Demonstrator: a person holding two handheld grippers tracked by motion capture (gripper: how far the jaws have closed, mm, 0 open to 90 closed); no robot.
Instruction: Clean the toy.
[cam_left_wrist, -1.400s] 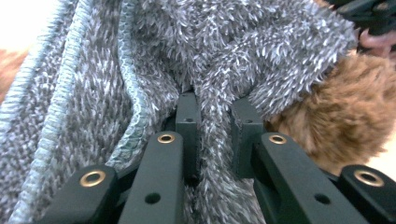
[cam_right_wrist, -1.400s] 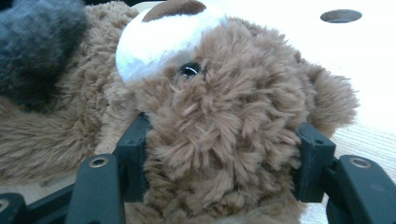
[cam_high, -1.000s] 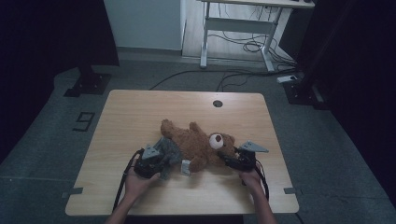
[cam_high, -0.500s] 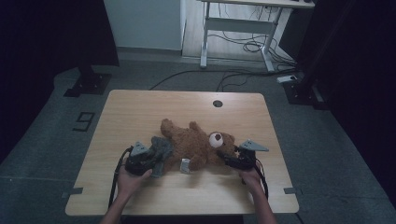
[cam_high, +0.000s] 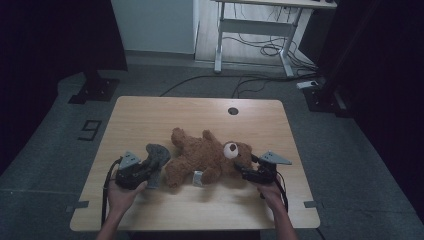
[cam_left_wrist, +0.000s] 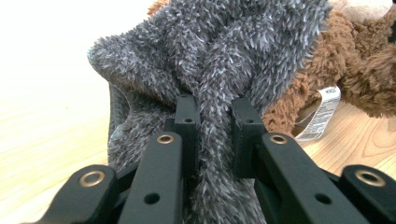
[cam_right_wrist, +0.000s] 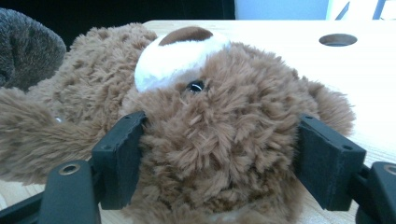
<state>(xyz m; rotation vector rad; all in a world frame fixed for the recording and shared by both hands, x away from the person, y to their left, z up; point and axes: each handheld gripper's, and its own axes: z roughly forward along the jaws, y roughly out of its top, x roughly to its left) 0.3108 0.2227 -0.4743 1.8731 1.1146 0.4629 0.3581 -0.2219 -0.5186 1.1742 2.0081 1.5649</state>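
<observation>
A fluffy brown plush teddy bear (cam_high: 205, 156) is lying on its back near the middle of the pale wooden worktop (cam_high: 150, 115), head towards the person's right, and a small grey fuzzy fabric garment (cam_high: 156, 159) is hanging bunched at its feet end. The left gripper (cam_high: 141, 171) is pinching a thick fold of that grey fabric, its jaws squeezed nearly together on the pile. The right gripper (cam_high: 244, 170) is sitting at the bear's head, and its jaws have just been opening; they are standing either side of the head with the fur brushing the left one and a gap showing at the right, so it looks like a loosened hold rather than a clamp. Both things are looking light, soft and floppy: the fabric is going to stretch and slide off the plush rather than lift it, and the bear is going to sag wherever it is not supported. Gripping the head or torso seems the steadiest hold. A white sewn-in label (cam_left_wrist: 322, 114) is sticking out beside one leg.
</observation>
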